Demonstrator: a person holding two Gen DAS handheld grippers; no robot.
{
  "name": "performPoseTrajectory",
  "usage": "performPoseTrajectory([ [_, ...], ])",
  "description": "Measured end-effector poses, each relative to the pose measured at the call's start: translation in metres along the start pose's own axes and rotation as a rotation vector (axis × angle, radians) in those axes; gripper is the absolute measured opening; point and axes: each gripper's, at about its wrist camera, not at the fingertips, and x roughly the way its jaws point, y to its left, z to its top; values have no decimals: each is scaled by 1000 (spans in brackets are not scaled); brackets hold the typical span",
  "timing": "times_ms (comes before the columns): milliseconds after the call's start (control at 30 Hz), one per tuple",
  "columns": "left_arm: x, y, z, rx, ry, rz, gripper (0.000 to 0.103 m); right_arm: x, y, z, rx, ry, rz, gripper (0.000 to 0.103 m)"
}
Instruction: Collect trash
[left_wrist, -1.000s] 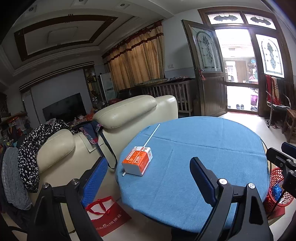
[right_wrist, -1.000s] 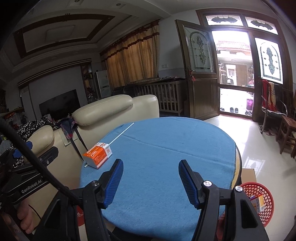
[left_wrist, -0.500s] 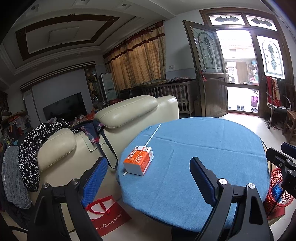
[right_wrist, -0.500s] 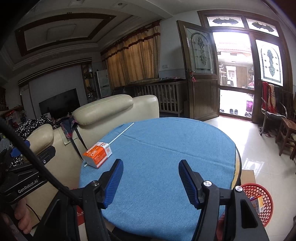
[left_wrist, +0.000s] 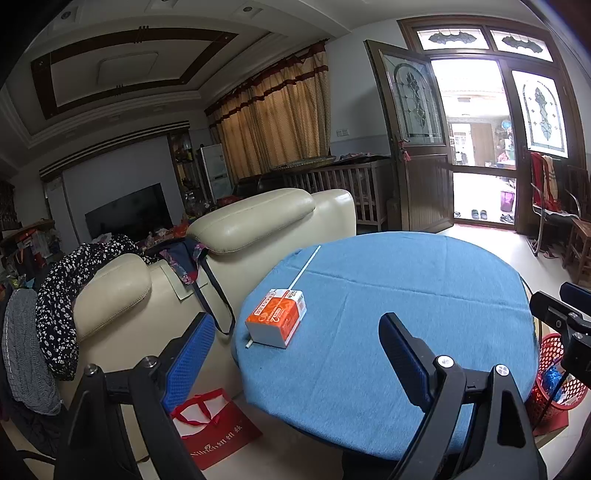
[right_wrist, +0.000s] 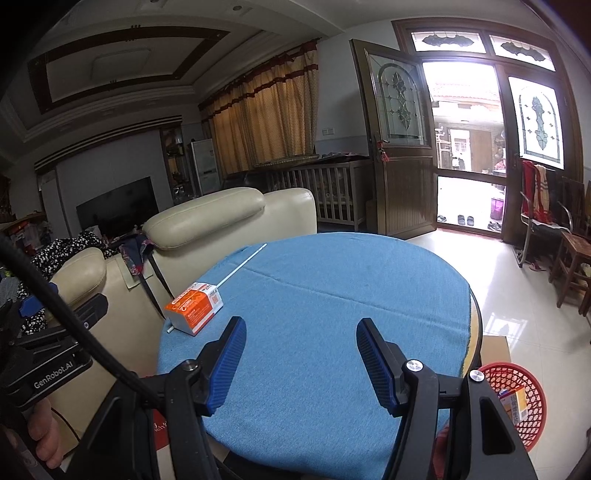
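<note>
Hovering with jaws spread and empty, the left gripper (left_wrist: 295, 354) is facing an orange-and-white carton (left_wrist: 276, 318) lying just ahead on the blue tablecloth (left_wrist: 406, 295), a white straw (left_wrist: 303, 267) running beyond it. The right gripper (right_wrist: 297, 360), likewise released, is holding nothing. Judged step: approaching the carton; next, closing across its short sides. Right of both claws, a red mesh basket (right_wrist: 532, 432) on the floor is holding at least one small box; other contents are unclear.

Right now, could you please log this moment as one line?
left gripper open | right gripper open | orange carton on table | red basket on floor
</note>
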Motion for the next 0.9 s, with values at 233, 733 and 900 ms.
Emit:
performPoseTrajectory([
  [233,1,2,-2,-8,6,-3,91,2,2,-1,-2,9,0,66],
  [733,4,6,-5,-17,13,-3,91,5,7,-1,-5,9,-6,66],
  [900,5,7,-7,-18,14,-4,91,7,9,0,-7,9,-7,66],
])
